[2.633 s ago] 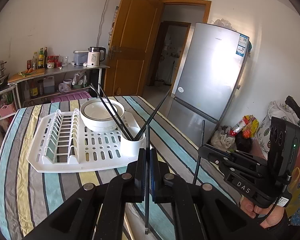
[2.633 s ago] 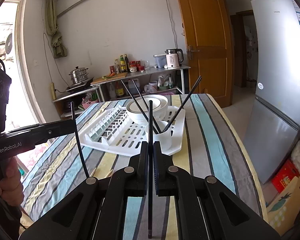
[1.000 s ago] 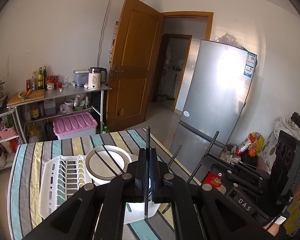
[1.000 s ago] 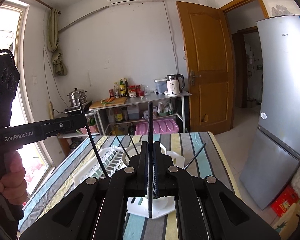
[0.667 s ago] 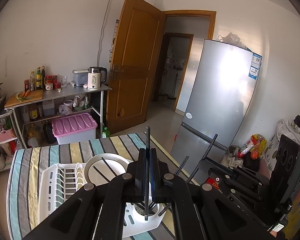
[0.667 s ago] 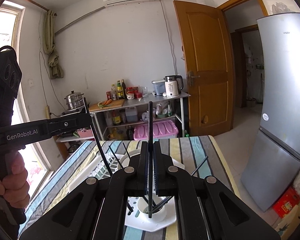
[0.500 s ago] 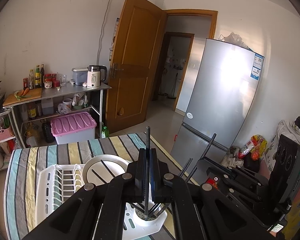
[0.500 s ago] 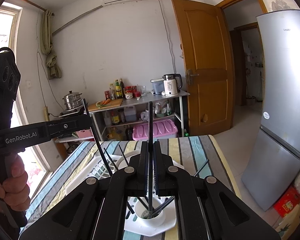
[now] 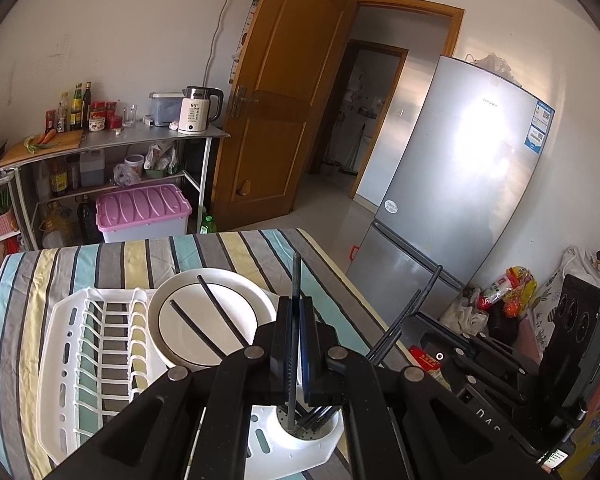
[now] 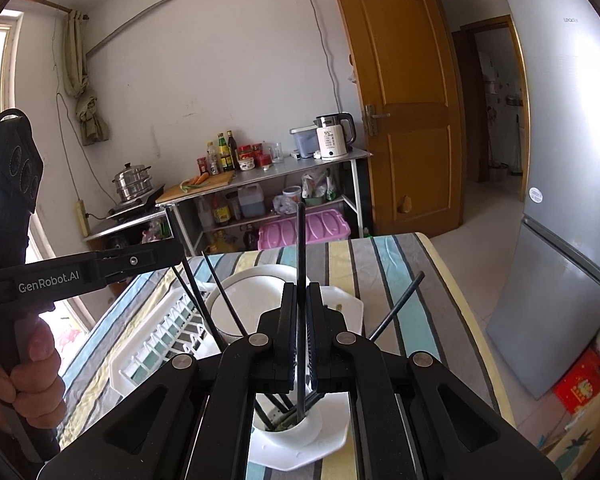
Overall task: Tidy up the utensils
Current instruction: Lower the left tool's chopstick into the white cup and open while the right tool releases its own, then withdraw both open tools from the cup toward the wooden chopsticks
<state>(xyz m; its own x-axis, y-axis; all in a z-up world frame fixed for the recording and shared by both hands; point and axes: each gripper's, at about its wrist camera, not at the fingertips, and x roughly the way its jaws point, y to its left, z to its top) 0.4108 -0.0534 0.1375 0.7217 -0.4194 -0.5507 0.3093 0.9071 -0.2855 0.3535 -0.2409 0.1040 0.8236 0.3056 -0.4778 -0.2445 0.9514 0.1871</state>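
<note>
Both grippers clenched on chopsticks: L gripper (image 9: 295,344) held one chopstick (image 9: 296,280), R gripper (image 10: 301,332) another (image 10: 301,240), tips lowered into white utensil cup (image 10: 300,426) w/ others, on drying rack (image 9: 60,360), striped worktop (image 9: 20,280).

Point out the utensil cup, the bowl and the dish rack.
Utensil cup (image 9: 314,438), left wrist view, on its white inner rim.
Bowl (image 9: 204,330), left wrist view, on its inside bottom.
Dish rack (image 9: 50,368), left wrist view, on its left edge.
</note>
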